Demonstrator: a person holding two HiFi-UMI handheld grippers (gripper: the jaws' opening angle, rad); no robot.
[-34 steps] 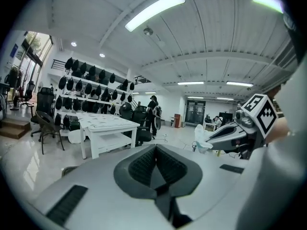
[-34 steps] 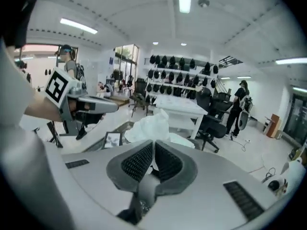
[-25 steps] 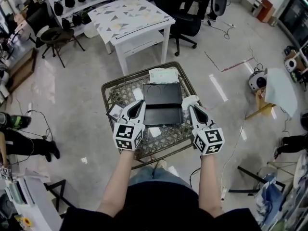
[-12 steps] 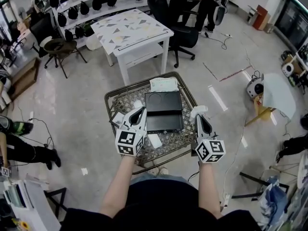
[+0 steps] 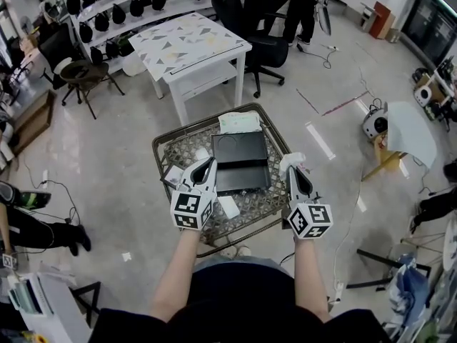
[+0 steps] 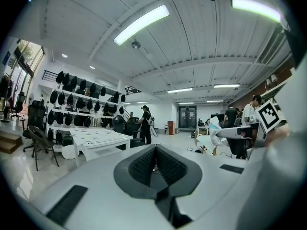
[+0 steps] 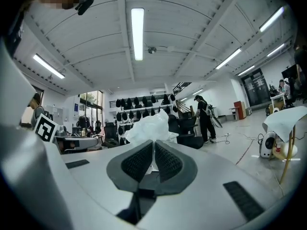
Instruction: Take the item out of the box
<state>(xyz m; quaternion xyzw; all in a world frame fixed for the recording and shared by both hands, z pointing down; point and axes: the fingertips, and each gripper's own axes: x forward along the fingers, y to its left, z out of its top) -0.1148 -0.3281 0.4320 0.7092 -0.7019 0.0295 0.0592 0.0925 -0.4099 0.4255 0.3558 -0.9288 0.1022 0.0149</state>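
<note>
A flat black box (image 5: 240, 161) lies open on a low wicker-top table (image 5: 176, 135), its two halves dark inside. My right gripper (image 5: 291, 170) hovers just off the box's right edge, shut on a crumpled white plastic bag (image 5: 293, 159). In the right gripper view, the bag (image 7: 146, 125) sticks up from between the closed pads of the right gripper (image 7: 153, 146). My left gripper (image 5: 208, 164) hangs over the box's left edge. Its pads meet with nothing between them, as the left gripper (image 6: 154, 148) shows in its own view.
A white packet (image 5: 239, 122) lies on the table beyond the box. A paper slip (image 5: 229, 207) and a small card (image 5: 172, 176) lie near the left gripper. Behind stand a white patterned table (image 5: 191, 38), office chairs (image 5: 265, 45) and a person (image 5: 300, 6).
Both grippers have drawn back slightly toward me and apart from the box. The right one still pinches the white bag. The view itself has shifted a little.
</note>
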